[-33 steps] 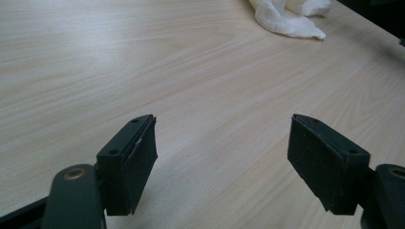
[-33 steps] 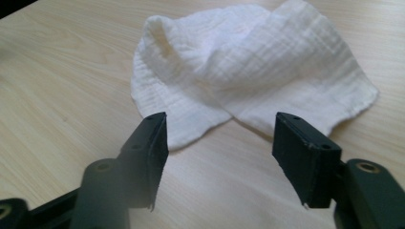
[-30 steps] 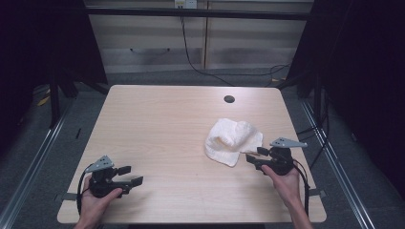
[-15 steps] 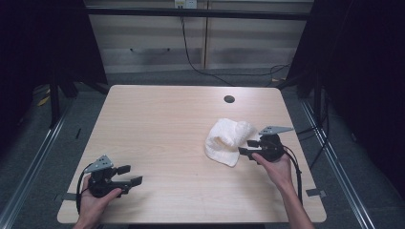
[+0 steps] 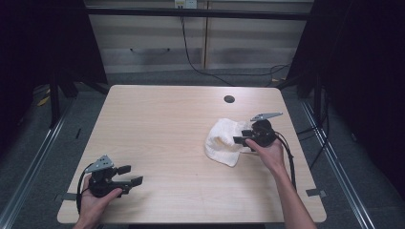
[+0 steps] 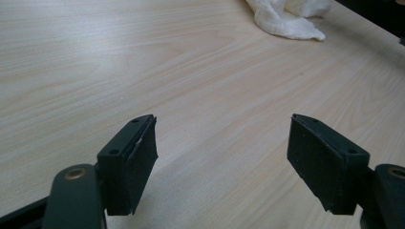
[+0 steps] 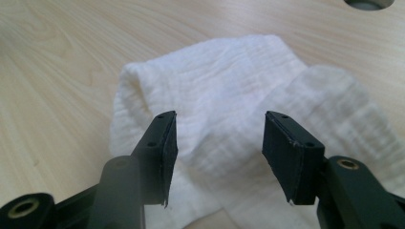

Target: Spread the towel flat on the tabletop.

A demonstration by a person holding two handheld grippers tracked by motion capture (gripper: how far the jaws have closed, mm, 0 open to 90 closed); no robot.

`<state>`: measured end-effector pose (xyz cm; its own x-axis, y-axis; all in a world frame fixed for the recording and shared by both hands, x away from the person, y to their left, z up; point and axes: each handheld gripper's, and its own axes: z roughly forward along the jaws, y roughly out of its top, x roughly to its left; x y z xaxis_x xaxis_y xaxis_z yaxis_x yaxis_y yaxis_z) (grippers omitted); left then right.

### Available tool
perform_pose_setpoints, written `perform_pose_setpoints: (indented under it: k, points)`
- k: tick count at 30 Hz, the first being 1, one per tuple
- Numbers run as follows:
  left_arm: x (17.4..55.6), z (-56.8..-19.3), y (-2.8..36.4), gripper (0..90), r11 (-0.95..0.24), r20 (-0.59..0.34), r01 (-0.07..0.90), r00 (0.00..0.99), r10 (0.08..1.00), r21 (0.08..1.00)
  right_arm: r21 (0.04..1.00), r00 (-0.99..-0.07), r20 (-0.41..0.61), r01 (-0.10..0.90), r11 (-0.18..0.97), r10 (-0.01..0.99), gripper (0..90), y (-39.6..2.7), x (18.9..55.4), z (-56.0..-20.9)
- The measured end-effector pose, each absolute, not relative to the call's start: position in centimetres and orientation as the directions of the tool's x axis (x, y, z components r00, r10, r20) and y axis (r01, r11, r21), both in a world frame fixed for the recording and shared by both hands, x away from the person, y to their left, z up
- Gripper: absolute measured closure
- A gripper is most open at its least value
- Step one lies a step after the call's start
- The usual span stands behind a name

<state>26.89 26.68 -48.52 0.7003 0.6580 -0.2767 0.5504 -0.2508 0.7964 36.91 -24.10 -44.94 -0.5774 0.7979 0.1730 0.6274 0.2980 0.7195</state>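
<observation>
A crumpled white cloth [image 5: 221, 139] lies on the right half of the light wooden table [image 5: 162, 124]. My right gripper [image 5: 240, 140] hovers over the cloth's right side, pointing left. In the right gripper view the cloth [image 7: 229, 90] bulges up under the right gripper [image 7: 217, 143]. Its jaws have just been closing a little, but they stand open and the pads do not press the fabric. My left gripper [image 5: 131, 174] rests near the table's front left corner, open, with bare wood under the left gripper [image 6: 222, 152]. The cloth [image 6: 286, 16] shows far off in that view.
A round cable hole [image 5: 229, 99] sits near the table's far edge, behind the cloth. Dark frame posts and floor rails flank the table on both sides. A cable [image 5: 289, 157] trails from the right gripper along the person's forearm.
The right hand has moved away from the person and to the left, from the cloth's near right corner to over its right side. The left hand has kept still.
</observation>
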Motion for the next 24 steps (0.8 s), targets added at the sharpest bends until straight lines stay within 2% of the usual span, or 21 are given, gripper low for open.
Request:
perform_pose_setpoints:
  k: [5, 8, 11, 15, 16, 17, 24]
  points:
    - [26.9, -48.6, 26.7, 25.4, -0.255, -0.275, 0.55, 0.701, 0.658, 0.795, 0.701, -0.578, 0.217, 0.653, 0.287, 0.786, 39.3, -24.6, 38.8, -45.9]
    - [26.9, -48.6, 26.7, 25.4, -0.252, -0.279, 0.552, 0.701, 0.657, 0.795, 0.671, -0.575, 0.189, 0.667, 0.323, 0.796, 35.9, -24.5, 39.3, -47.0]
    - [27.0, -48.7, 26.7, 25.6, -0.251, -0.282, 0.562, 0.692, 0.665, 0.788, 0.651, -0.579, 0.185, 0.678, 0.343, 0.794, 37.0, -24.1, 39.5, -47.9]
    - [27.0, -48.7, 26.7, 25.6, -0.259, -0.279, 0.557, 0.7, 0.658, 0.789, 0.638, -0.597, 0.168, 0.673, 0.375, 0.785, 47.9, -23.4, 39.5, -48.9]
    - [26.9, -48.7, 26.7, 25.6, -0.26, -0.277, 0.556, 0.701, 0.657, 0.79, 0.629, -0.602, 0.152, 0.671, 0.394, 0.784, 57.2, -23.2, 39.5, -49.1]
    - [26.9, -48.7, 26.7, 25.7, -0.26, -0.277, 0.556, 0.701, 0.657, 0.79, 0.624, -0.61, 0.125, 0.661, 0.416, 0.782, 60.6, -23.0, 39.4, -49.1]
    - [26.9, -48.6, 26.8, 25.6, -0.257, -0.273, 0.553, 0.699, 0.661, 0.793, 0.624, -0.608, 0.123, 0.662, 0.415, 0.784, 77.8, -22.6, 39.0, -49.5]
